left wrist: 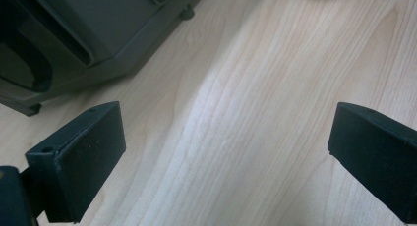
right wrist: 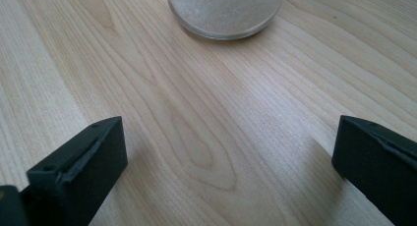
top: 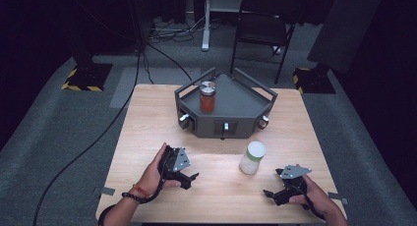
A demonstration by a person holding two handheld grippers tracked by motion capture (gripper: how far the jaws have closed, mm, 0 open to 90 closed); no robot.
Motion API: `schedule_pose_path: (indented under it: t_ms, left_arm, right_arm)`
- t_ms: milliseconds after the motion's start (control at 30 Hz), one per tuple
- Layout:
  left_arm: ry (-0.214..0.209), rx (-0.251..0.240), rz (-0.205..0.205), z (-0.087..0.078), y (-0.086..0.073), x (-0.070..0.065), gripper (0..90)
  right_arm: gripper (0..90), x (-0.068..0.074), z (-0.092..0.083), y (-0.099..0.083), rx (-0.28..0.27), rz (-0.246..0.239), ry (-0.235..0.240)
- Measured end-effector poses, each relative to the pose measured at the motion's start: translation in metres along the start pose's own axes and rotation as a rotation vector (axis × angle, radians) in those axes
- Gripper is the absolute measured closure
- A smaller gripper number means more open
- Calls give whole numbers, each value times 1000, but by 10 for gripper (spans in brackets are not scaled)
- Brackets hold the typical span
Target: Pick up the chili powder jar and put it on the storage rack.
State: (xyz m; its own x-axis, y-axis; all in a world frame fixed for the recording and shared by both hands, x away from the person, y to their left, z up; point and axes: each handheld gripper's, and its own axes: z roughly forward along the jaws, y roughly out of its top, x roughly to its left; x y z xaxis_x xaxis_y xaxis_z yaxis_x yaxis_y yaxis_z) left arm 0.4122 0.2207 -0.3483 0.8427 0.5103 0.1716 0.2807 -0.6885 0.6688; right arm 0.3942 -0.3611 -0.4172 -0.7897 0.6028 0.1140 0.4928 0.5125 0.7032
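A jar with a pale green lid (top: 253,157) holding white grains stands on the wooden table (top: 147,118), right of centre; its glass base (right wrist: 225,12) lies straight ahead of my right gripper (right wrist: 228,162). A jar of red contents with a metal lid (top: 207,97) stands on a dark grey angular stand (top: 231,110) at the table's back. My left gripper (top: 191,178) rests at the front left, open and empty, with the stand's corner (left wrist: 74,34) ahead to its left. My right gripper (top: 271,194) sits at the front right, open, a short way from the green-lidded jar.
The stand has raised rails and small knobs (top: 225,128) on its front faces. A folding chair (top: 265,24) and cables (top: 167,29) are on the carpet behind the table. Bare wood lies between the two grippers.
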Motion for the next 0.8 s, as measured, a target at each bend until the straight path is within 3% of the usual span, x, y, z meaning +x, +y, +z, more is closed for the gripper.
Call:
schedule_pose_path:
  t_ms: [300,800]
  left_arm:
    - [-21,49,4,5,-4,-1,7]
    - [-42,108,-25,5,-15,1,9]
  right_arm:
    - [0,0,0,0,0,0,0]
    - [0,0,0,0,0,0,0]
